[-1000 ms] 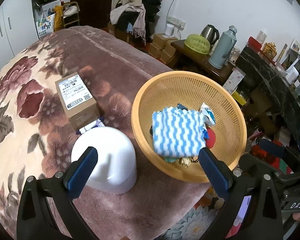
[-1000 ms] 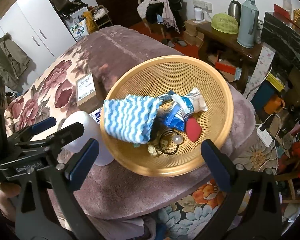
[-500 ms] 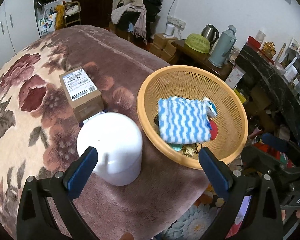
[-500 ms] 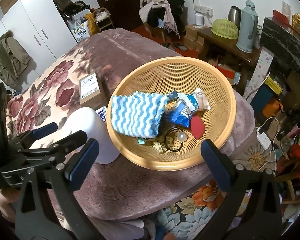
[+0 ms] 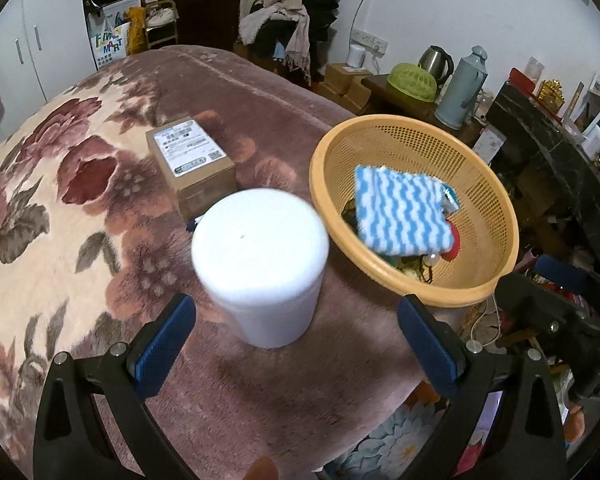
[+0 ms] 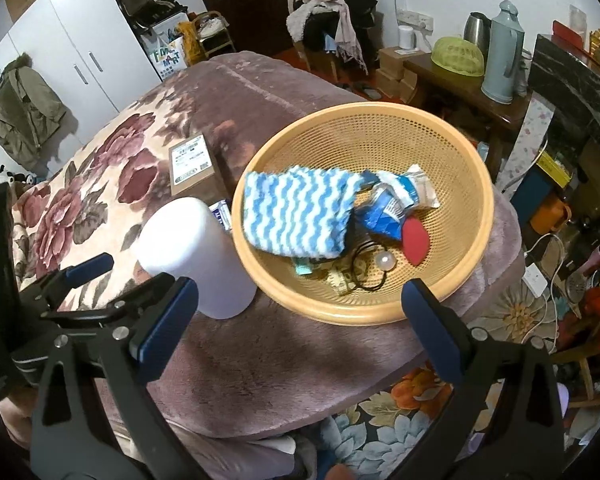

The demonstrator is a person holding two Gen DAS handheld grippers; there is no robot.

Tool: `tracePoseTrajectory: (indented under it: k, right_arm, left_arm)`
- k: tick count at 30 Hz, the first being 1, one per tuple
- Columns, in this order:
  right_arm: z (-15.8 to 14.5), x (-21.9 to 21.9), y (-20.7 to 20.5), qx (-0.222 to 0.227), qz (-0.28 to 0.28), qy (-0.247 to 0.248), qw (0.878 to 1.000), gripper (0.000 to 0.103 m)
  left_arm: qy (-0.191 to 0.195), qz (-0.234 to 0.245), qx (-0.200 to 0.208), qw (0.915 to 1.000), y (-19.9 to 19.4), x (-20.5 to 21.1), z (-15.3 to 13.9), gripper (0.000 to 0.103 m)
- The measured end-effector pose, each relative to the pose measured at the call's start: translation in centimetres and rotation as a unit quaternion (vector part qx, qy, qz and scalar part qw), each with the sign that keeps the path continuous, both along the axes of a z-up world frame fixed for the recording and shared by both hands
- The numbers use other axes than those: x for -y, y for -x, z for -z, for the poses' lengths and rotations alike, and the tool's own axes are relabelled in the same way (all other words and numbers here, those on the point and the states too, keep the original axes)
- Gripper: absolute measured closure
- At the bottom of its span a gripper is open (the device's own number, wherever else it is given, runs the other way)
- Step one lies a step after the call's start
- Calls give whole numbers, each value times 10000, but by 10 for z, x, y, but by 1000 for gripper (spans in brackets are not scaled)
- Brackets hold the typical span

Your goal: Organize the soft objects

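A blue-and-white striped cloth (image 5: 400,212) lies in an orange plastic basket (image 5: 380,132) on the floral blanket; it also shows in the right wrist view (image 6: 296,212) in the basket (image 6: 380,120). Under and beside the cloth lie blue-white packets (image 6: 392,204), a red pad (image 6: 416,236) and a black hair tie (image 6: 364,268). A white cylinder (image 5: 260,264) stands left of the basket. My left gripper (image 5: 296,344) is open, just before the cylinder. My right gripper (image 6: 300,328) is open, over the basket's near rim.
A cardboard box (image 5: 190,164) lies behind the cylinder. The blanket-covered surface (image 5: 100,216) drops off at the front and right edges. A side table with a kettle (image 6: 476,28), thermos (image 6: 502,52) and green cover (image 6: 458,56) stands behind the basket.
Both grippers have drawn back and up from the basket. In the left view the scene has shifted right, so the cylinder now sits between the fingers. The cloth has not moved in the basket.
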State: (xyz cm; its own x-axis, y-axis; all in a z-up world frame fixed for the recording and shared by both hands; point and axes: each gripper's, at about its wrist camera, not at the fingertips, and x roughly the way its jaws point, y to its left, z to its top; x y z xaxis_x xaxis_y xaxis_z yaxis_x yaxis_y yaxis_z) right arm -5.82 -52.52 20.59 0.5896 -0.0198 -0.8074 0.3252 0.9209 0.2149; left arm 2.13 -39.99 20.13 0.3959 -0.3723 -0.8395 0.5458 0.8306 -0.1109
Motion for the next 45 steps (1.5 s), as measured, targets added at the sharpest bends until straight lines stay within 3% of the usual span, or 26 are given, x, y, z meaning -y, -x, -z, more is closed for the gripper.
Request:
tracePoseTrajectory:
  k: [23,36,45]
  right_arm:
    - [20,-58,4,31,-107,71,9999,1]
    - [31,-90,-2,-69,-156,163,9997,1]
    - [45,-118,-10,-198,-259,210,9992,1]
  left_arm:
    - [50,-330,-103,9994,3,-65,30,2]
    - [-138,-487,-100,9987,5,-93,46,2]
    - [-155,-889,-115,9959,6,-129,63,2]
